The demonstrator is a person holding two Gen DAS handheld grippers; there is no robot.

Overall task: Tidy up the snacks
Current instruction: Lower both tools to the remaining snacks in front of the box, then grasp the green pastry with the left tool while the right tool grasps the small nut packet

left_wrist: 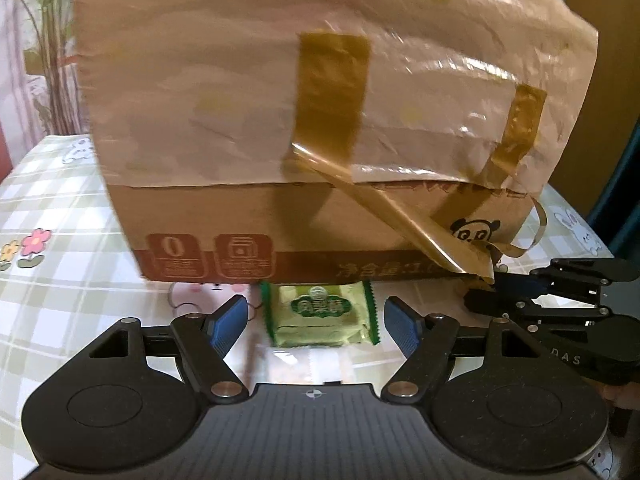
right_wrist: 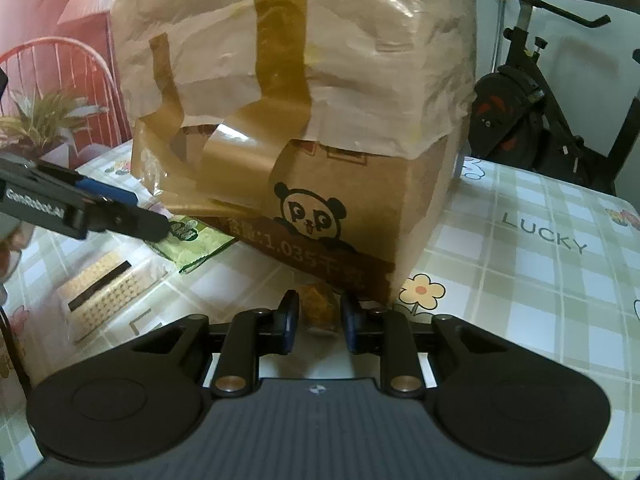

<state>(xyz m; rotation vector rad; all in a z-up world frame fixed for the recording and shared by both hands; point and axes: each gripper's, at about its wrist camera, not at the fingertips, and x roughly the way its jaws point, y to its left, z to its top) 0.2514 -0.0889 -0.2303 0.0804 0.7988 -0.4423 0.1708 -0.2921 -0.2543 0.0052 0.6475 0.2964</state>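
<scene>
A big brown cardboard box [left_wrist: 280,216] with a panda print, paper and peeling tape stands on the table; it also fills the right wrist view [right_wrist: 320,200]. A green snack packet [left_wrist: 320,314] lies flat against the box's base. My left gripper [left_wrist: 316,320] is open, with its blue pads on either side of the packet and apart from it. My right gripper [right_wrist: 319,318] is shut on a small golden-brown wrapped snack [right_wrist: 319,308] close to the box's corner. The green packet [right_wrist: 192,242] and the left gripper's fingers [right_wrist: 120,208] show at the left of the right wrist view.
The table wears a green-and-white checked cloth [right_wrist: 540,264] with flowers and "LUCKY". A clear pack of cracker sandwiches [right_wrist: 104,296] lies left of the right gripper. A plant [right_wrist: 40,120], a red chair and an exercise bike [right_wrist: 532,96] stand beyond the table. The right gripper's fingers [left_wrist: 540,292] show at the box's right corner.
</scene>
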